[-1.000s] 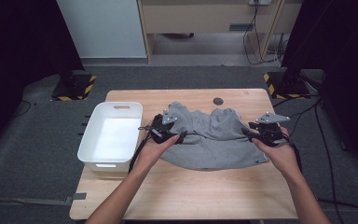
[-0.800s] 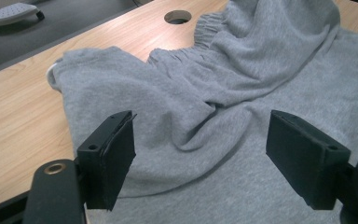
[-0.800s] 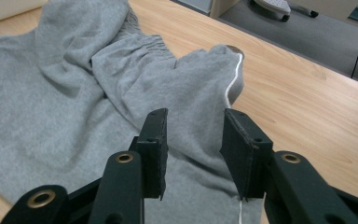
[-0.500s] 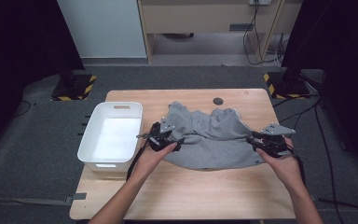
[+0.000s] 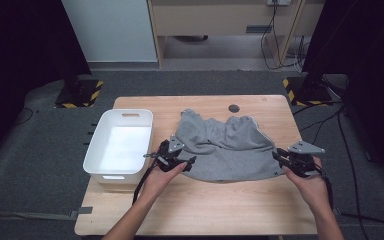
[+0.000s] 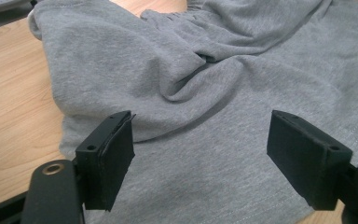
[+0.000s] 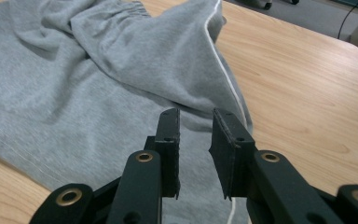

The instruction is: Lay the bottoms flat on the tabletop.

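A crumpled grey garment point(image 5: 225, 150) with an elastic waistband lies on the wooden table point(image 5: 205, 205). My left gripper point(image 5: 182, 154) rests at its front left edge. In the left gripper view the left gripper point(image 6: 200, 154) stands wide open just over the cloth point(image 6: 223, 70); its jaws have just opened a little and pinch nothing. My right gripper point(image 5: 279, 159) is at the garment's front right corner. In the right gripper view the right gripper point(image 7: 195, 149) has just been closing; a narrow gap remains over the white-piped hem point(image 7: 98, 93), and the pads do not press it.
A white plastic bin point(image 5: 95, 150) stands on the table's left side, close to the left hand. A small round hole point(image 5: 234, 108) sits near the table's far edge. Bare wood point(image 7: 298, 93) lies right of the garment and along the front edge.
Both hands have come down and toward me along the garment's sides, from its middle to its front corners. The right jaws have narrowed.
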